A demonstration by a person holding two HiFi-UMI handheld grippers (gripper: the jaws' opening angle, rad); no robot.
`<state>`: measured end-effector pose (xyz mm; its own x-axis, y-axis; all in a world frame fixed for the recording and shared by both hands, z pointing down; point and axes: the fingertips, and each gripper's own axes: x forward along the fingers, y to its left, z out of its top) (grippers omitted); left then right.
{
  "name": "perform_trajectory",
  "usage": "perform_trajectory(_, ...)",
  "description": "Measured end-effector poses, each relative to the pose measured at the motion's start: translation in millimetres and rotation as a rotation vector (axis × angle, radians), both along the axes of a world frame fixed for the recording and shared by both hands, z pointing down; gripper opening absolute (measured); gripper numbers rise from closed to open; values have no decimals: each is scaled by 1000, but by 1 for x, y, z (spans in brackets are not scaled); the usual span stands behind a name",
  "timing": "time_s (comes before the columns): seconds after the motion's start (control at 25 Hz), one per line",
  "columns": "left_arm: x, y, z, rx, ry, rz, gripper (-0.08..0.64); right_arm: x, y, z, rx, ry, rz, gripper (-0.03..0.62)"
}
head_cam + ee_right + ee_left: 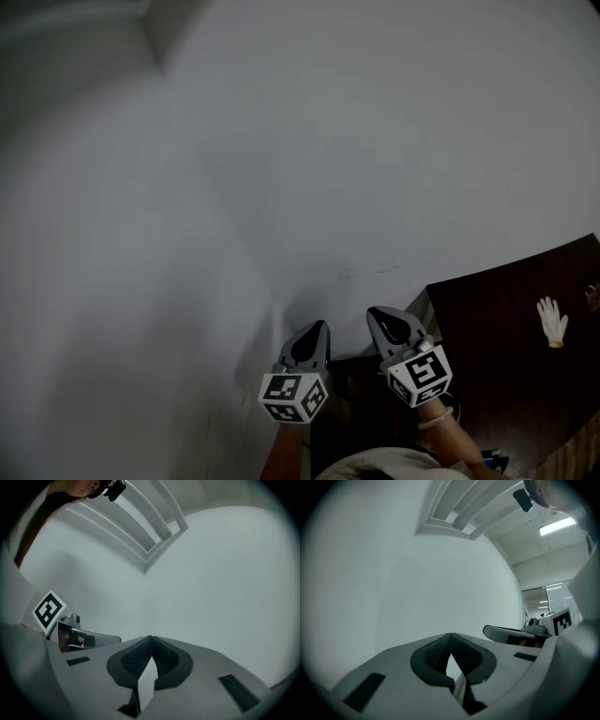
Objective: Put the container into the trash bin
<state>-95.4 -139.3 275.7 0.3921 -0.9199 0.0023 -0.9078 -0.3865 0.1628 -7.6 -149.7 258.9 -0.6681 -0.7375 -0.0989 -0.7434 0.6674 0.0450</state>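
Observation:
No container and no trash bin shows in any view. In the head view my left gripper and my right gripper are held side by side, close to a bare white wall, both pointing up at it. Each is shut with nothing between its jaws. The left gripper view shows its jaw tips meeting against the wall, with the right gripper beside it. The right gripper view shows its tips closed too, and the left gripper at its left.
A dark wooden table stands at the lower right with a small white glove-shaped item on it. Two white walls meet in a corner. Ceiling mouldings and a strip light show overhead.

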Motion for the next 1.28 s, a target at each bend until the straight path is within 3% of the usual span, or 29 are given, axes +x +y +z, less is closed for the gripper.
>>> perform_trajectory(1.28,15,5,20,-67,-8,49,20,10,-3,18,-55,-31,26,7)
